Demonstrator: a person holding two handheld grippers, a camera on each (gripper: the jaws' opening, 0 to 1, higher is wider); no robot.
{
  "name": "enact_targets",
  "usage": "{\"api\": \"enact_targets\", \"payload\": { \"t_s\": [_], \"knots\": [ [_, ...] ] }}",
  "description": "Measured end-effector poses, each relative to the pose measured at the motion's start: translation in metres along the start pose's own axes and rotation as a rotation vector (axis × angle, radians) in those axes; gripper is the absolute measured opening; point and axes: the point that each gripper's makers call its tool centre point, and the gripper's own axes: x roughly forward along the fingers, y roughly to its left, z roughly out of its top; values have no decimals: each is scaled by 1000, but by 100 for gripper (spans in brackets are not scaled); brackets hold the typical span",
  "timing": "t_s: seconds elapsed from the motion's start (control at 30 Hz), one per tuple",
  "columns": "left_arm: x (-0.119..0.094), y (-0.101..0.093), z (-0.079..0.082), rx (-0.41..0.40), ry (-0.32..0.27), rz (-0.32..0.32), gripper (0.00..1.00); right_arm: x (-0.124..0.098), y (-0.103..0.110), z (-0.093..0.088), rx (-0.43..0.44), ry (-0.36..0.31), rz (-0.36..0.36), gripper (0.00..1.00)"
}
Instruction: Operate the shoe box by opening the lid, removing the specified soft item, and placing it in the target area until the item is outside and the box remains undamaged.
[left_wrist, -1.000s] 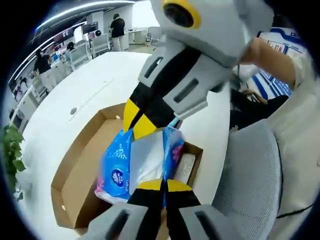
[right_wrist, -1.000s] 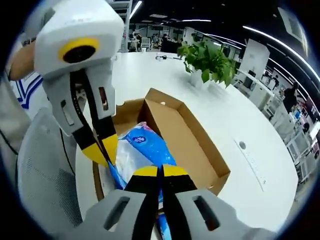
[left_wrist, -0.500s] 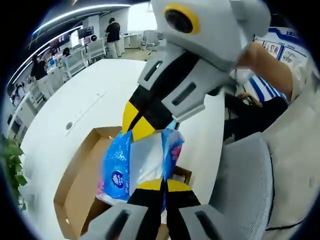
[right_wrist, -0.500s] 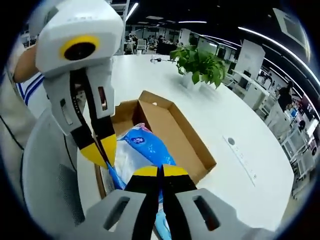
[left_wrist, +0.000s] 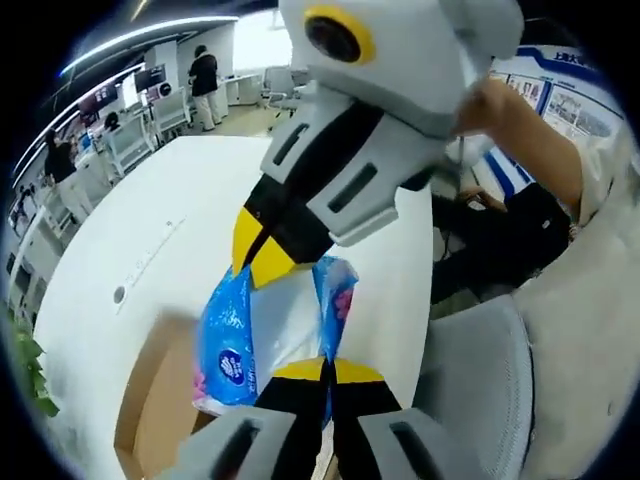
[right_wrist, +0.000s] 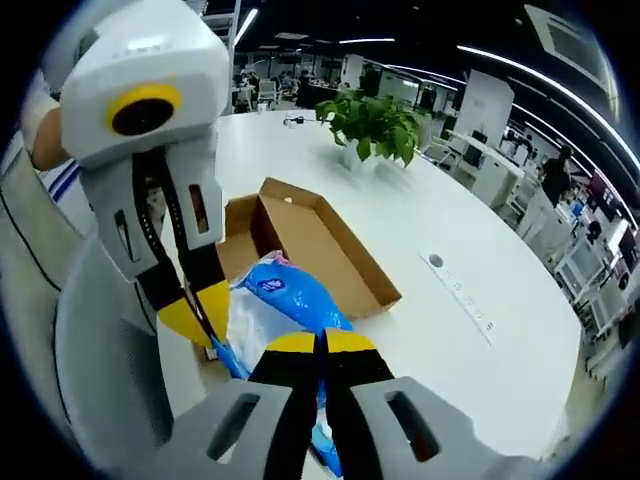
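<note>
A soft blue-and-white tissue pack (left_wrist: 228, 345) hangs in the air, held at both ends. My left gripper (left_wrist: 325, 368) is shut on its near edge, and my right gripper (left_wrist: 258, 255) comes down from above, shut on the far edge. In the right gripper view the same pack (right_wrist: 290, 295) sits between my right gripper (right_wrist: 320, 343) and my left gripper (right_wrist: 200, 312), both clamped on it. The open brown cardboard shoe box (right_wrist: 320, 240) lies below on the white table (right_wrist: 470, 230), apart from the pack. In the left gripper view the box (left_wrist: 150, 400) is blurred at lower left.
A grey mesh chair (left_wrist: 480, 390) stands close beside the table edge, also the chair (right_wrist: 100, 370) at lower left. A potted plant (right_wrist: 370, 120) stands at the table's far side. A person's arm (left_wrist: 520, 120) holds the right gripper. Desks and people fill the background.
Both grippers have risen with the tissue pack held between them. The box now lies farther below and looks smaller. Both jaws stay shut.
</note>
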Motion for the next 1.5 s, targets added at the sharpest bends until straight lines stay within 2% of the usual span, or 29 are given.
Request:
{"api": "enact_targets", "payload": {
  "t_s": [0.37,0.7,1.13,1.5],
  "knots": [
    [21,1,32,27,-23,-18,0,-25,-27,-20,43,-16,-42,0],
    [45,-8,59,96,-21,-56,0,-43,-46,-47,64,14,-54,0],
    [80,-21,85,174,-9,-129,0,-60,-65,-87,85,64,-53,0],
    [112,-25,100,221,6,-177,0,-68,-82,-119,124,101,-60,0]
  ]
}}
